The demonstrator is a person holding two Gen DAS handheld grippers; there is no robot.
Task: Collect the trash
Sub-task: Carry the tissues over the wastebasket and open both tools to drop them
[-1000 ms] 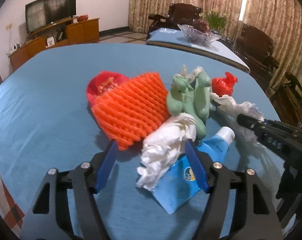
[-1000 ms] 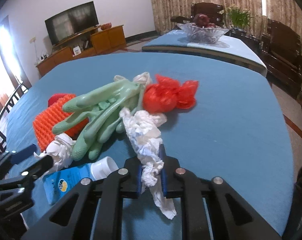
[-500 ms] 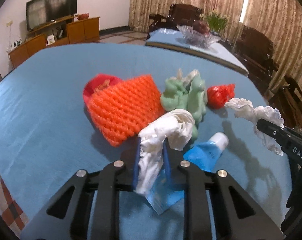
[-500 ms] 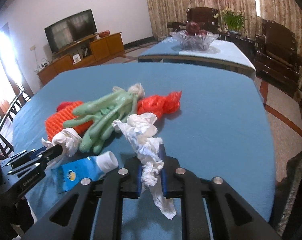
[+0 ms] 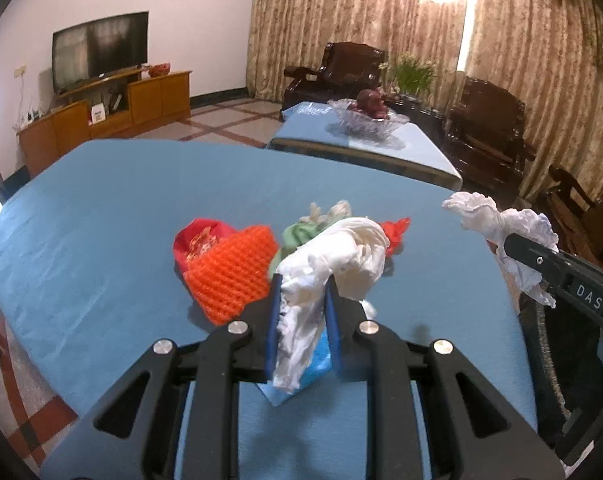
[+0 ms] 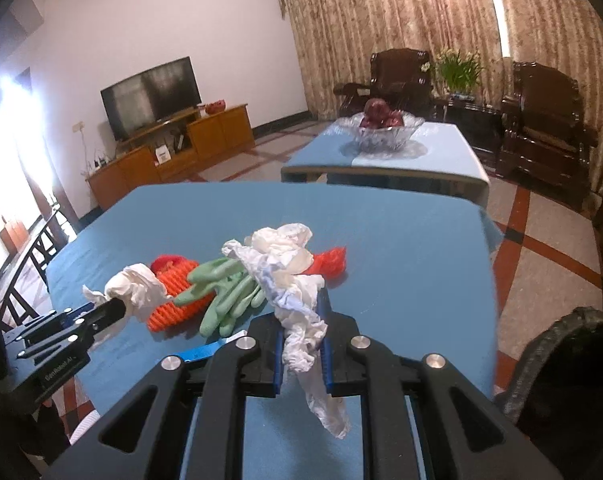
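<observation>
Above the blue table (image 5: 101,216), higher than before, both tissue-clamping tools (image 5: 300,304).

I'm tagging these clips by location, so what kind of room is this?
Most likely a home living room: a flat-screen TV on a wooden cabinet, carved dark armchairs by heavy curtains, and a glass fruit bowl.

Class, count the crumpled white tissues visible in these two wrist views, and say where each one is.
2. One crumpled tissue is clamped in the left gripper; the other crumpled tissue is clamped in the right gripper. More may be hidden under the trash pile.
</observation>
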